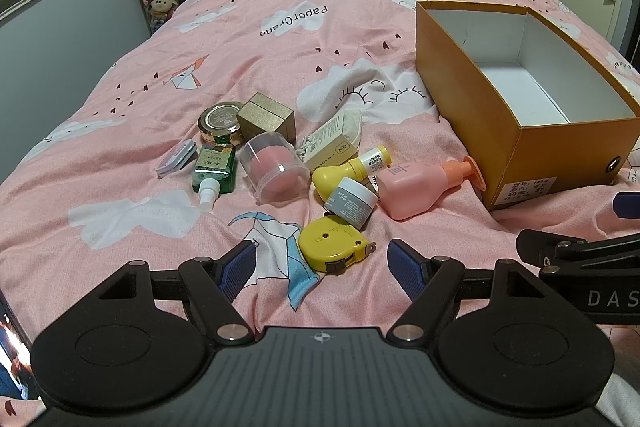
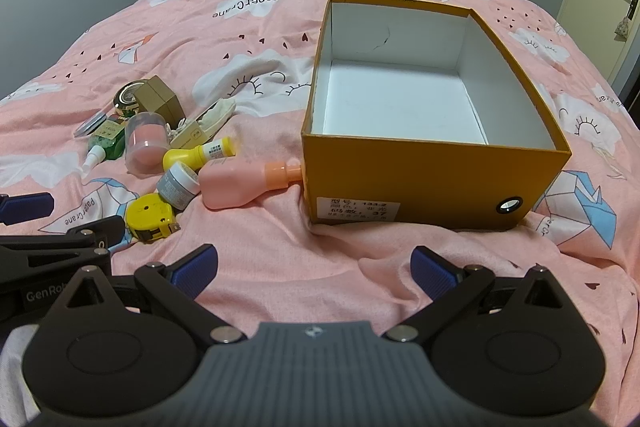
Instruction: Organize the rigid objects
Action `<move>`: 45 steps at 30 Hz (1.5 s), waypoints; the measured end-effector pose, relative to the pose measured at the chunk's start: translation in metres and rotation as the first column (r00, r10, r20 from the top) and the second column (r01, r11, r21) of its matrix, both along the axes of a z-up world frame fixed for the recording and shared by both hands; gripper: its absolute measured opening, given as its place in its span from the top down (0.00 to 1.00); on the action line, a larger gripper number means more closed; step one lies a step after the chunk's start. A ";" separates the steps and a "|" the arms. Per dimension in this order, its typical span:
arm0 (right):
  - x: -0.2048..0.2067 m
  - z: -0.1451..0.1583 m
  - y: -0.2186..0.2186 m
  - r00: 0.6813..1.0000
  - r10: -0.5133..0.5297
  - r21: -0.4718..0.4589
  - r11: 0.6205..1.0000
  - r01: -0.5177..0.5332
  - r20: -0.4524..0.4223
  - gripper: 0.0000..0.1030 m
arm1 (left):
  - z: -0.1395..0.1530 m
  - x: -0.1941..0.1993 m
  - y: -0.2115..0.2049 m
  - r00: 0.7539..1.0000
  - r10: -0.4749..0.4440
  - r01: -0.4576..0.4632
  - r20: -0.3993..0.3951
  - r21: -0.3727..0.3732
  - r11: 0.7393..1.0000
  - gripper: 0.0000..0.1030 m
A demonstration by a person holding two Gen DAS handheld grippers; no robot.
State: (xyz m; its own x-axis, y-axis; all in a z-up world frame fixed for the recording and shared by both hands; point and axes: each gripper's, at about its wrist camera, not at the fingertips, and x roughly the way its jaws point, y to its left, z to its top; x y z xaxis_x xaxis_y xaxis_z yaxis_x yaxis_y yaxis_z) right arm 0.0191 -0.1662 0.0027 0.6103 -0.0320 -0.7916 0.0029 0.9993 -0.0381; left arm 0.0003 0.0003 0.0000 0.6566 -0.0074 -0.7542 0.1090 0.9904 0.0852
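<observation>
A: Right gripper, blue-padded fingers spread wide, nothing between them, above the pink printed bedspread.

B: Box?

A: Open orange cardboard box with white interior, empty, straight ahead. Pink plastic pump bottle lies on its side, its orange pump touching the box's left wall.

B: Left of that?

A: Yellow tape measure, grey jar, yellow bottle, clustered together.

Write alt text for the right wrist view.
An empty orange box sits open on a pink bedspread, ahead of the open right gripper. To its left lies a cluster of small items, among them a pink bottle with its cap against the box, a yellow tape measure and a grey jar. The left gripper shows at the left edge.
</observation>
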 end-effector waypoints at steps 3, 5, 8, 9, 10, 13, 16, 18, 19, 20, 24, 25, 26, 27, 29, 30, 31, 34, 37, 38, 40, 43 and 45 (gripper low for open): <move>0.000 0.000 0.000 1.000 0.000 0.000 1.000 0.000 0.000 0.02 | 0.000 0.000 0.000 1.000 0.000 0.000 0.000 0.000 1.000 0.14; 0.000 0.000 0.000 1.000 0.000 0.000 1.000 0.000 -0.001 0.02 | 0.000 0.000 0.000 1.000 0.000 0.000 -0.001 0.000 1.000 0.14; 0.000 -0.001 0.001 1.000 0.002 0.002 1.000 -0.002 -0.003 0.02 | 0.000 0.000 0.000 1.000 0.000 0.000 -0.001 0.001 1.000 0.14; 0.000 -0.001 0.001 1.000 0.001 0.002 1.000 -0.001 -0.003 0.02 | 0.000 0.000 0.000 1.000 0.000 0.000 -0.002 0.001 1.000 0.14; 0.000 -0.001 0.001 1.000 0.001 0.002 1.000 -0.001 -0.004 0.02 | 0.000 0.000 0.000 1.000 0.000 0.000 -0.001 0.001 1.000 0.14; 0.000 -0.002 0.002 1.000 0.004 0.002 1.000 -0.004 -0.007 0.02 | -0.002 0.002 0.002 1.000 -0.003 0.003 -0.008 -0.012 1.000 0.15; 0.001 -0.002 0.003 1.000 0.021 0.014 1.000 -0.021 -0.009 0.03 | -0.005 0.000 0.002 1.000 0.005 -0.005 -0.007 -0.023 1.000 0.15; 0.001 -0.001 0.004 0.999 0.037 0.027 0.999 -0.037 -0.006 0.03 | -0.003 0.000 0.006 1.000 0.007 -0.007 -0.003 -0.047 0.999 0.15; 0.001 0.000 0.003 0.999 0.045 0.037 0.998 -0.045 -0.003 0.03 | -0.003 -0.001 0.009 1.000 0.009 -0.009 -0.005 -0.065 0.998 0.15; 0.001 0.001 0.002 0.999 0.054 0.049 0.997 -0.054 -0.001 0.04 | -0.001 0.000 0.011 1.000 0.009 -0.010 -0.014 -0.082 0.997 0.15; 0.007 0.001 0.006 0.994 0.108 0.071 0.992 -0.107 -0.016 0.14 | 0.001 0.003 0.025 0.999 -0.019 0.011 -0.045 -0.171 0.985 0.21; 0.010 0.000 0.008 0.992 0.125 0.066 0.990 -0.123 -0.026 0.17 | 0.001 0.005 0.030 0.998 -0.014 0.003 -0.054 -0.186 0.983 0.22; 0.013 -0.001 0.012 0.987 0.154 0.064 0.986 -0.151 -0.036 0.24 | 0.001 0.006 0.035 0.998 -0.006 -0.008 -0.066 -0.200 0.980 0.25; 0.015 -0.001 0.014 0.983 0.180 0.067 0.982 -0.177 -0.045 0.31 | 0.001 0.008 0.038 0.997 -0.009 -0.007 -0.073 -0.208 0.978 0.29; 0.021 -0.002 0.021 0.973 0.224 0.073 0.973 -0.220 -0.056 0.34 | -0.001 0.013 0.044 0.994 -0.051 0.028 -0.100 -0.215 0.976 0.29; 0.024 -0.002 0.023 0.968 0.245 0.078 0.968 -0.240 -0.056 0.35 | -0.002 0.015 0.047 0.992 -0.063 0.037 -0.111 -0.224 0.974 0.29; 0.029 -0.002 0.026 0.962 0.265 0.084 0.962 -0.260 -0.061 0.37 | -0.004 0.018 0.050 0.990 -0.069 0.038 -0.124 -0.236 0.971 0.29; 0.042 -0.006 0.031 0.946 0.316 0.112 0.945 -0.306 -0.079 0.54 | -0.010 0.031 0.055 0.984 -0.079 0.032 -0.160 -0.278 0.960 0.29; 0.058 -0.013 0.038 0.922 0.373 0.127 0.925 -0.359 -0.106 0.62 | -0.015 0.049 0.059 0.974 -0.098 0.028 -0.204 -0.321 0.947 0.32; 0.062 -0.015 0.040 0.914 0.389 0.122 0.919 -0.376 -0.112 0.65 | -0.018 0.055 0.059 0.969 -0.096 0.018 -0.226 -0.324 0.946 0.33; 0.069 -0.020 0.044 0.899 0.422 0.110 0.905 -0.410 -0.120 0.68 | -0.025 0.068 0.056 0.958 -0.071 -0.019 -0.277 -0.311 0.950 0.33; 0.077 -0.026 0.052 0.872 0.475 0.084 0.880 -0.468 -0.119 0.75 | -0.038 0.081 0.051 0.943 -0.051 -0.041 -0.328 -0.268 0.963 0.32; 0.081 -0.030 0.057 0.859 0.499 0.061 0.866 -0.496 -0.110 0.77 | -0.047 0.088 0.050 0.934 -0.023 -0.071 -0.356 -0.250 0.966 0.31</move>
State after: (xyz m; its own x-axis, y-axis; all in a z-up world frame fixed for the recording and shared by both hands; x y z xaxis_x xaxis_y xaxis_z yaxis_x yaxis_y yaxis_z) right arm 0.1005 -0.1088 -0.0272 0.4412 0.2753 -0.8541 -0.4976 0.8671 0.0224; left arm 0.0880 0.0504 -0.0473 0.3499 -0.2175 -0.9112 0.0610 0.9759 -0.2095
